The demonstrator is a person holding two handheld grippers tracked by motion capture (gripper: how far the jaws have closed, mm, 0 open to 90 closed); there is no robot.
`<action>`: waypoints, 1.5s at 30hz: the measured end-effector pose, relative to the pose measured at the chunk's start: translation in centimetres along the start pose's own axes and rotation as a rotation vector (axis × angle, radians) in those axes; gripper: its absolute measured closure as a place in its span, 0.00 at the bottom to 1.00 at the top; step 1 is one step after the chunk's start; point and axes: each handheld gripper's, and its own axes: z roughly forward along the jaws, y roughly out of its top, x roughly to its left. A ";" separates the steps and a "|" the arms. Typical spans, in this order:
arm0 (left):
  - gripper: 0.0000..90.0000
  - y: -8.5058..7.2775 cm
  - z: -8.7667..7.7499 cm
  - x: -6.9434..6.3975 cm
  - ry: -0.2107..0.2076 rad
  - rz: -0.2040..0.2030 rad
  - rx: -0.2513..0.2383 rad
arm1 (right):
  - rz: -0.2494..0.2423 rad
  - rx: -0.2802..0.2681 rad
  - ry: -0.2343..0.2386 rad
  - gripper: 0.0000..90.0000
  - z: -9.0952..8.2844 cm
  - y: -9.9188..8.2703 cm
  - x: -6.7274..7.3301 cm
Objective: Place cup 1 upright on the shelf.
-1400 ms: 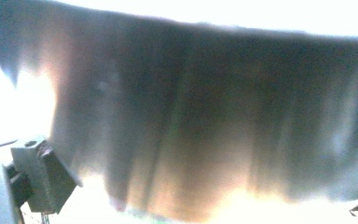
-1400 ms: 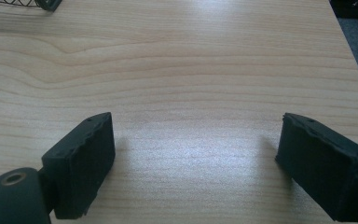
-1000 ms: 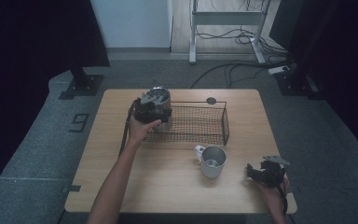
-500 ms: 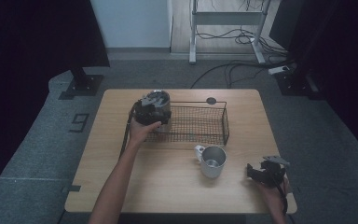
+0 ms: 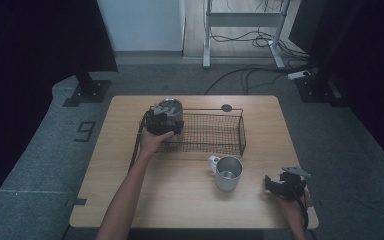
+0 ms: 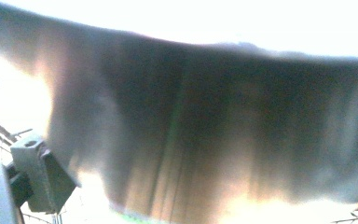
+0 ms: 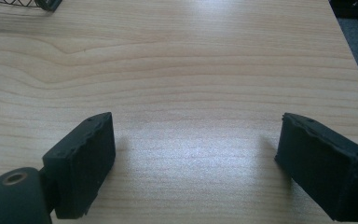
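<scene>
A: Status? What's in the left gripper (image 5: 163,119)?

B: A steel cup (image 5: 169,108), at the far-left end of the wire basket (image 5: 215,134). Left gripper view is a close blur of metal between the jaws, so it looks clamped on the cup's side.

A: Set down already?

B: Can't tell if the base rests on the mesh or hangs just above it. I'd say the placing is nearly done, the release is left.

A: Second cup?

B: Mug (image 5: 227,173) is upright on the table (image 5: 130,200), just near of the basket, untouched. Probably goes in next.

A: Right gripper (image 5: 284,185)?

B: Parked at the near-right table corner, right of the mug and apart from it. Jaws wide, bare wood between them in the right gripper view, holding nothing.

A: So half done?

B: Roughly: one cup at the basket, one outside it.
</scene>
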 end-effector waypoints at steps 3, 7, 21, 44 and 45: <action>0.04 -0.2 0.3 -0.1 0.008 0.001 0.007 | 0.000 0.000 0.000 0.12 0.0 0.0 0.0; 0.04 -0.4 0.7 -0.1 0.017 0.001 0.016 | 0.000 0.000 0.000 0.12 0.0 0.0 0.0; 0.04 -1.3 1.4 -0.2 0.023 0.010 0.038 | -0.001 0.000 0.000 0.12 0.0 0.0 0.0; 0.03 -2.2 0.8 -0.3 0.011 -0.010 0.018 | 0.000 -0.001 0.000 0.13 0.0 0.0 0.0; 0.02 -2.2 0.7 -0.2 0.009 -0.006 0.020 | -0.001 -0.001 0.000 0.13 0.0 0.0 0.0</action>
